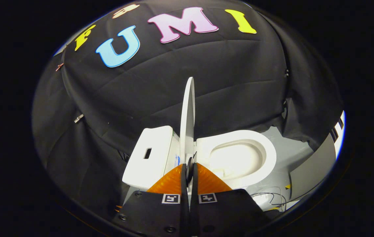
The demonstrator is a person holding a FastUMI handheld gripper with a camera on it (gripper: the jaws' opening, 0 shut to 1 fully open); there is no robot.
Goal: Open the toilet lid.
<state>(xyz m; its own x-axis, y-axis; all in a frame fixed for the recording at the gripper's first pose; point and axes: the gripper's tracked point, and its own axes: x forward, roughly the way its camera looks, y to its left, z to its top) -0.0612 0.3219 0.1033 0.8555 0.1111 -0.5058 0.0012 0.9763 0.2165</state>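
A white toilet stands just ahead of my fingers, seen from its side. Its lid (187,112) is raised upright and shows edge-on, between the tank (150,154) on the left and the open seat and bowl (239,158) on the right. My gripper (189,167) sits at the lid's near edge. Both fingers are closed tight against that edge, one on each face, with only a thin slit between them.
The toilet stands on a grey floor (288,154). Thin cables (270,197) and small yellow tape marks lie on the floor to the right of the bowl. Black cloth hangs close behind and around the toilet.
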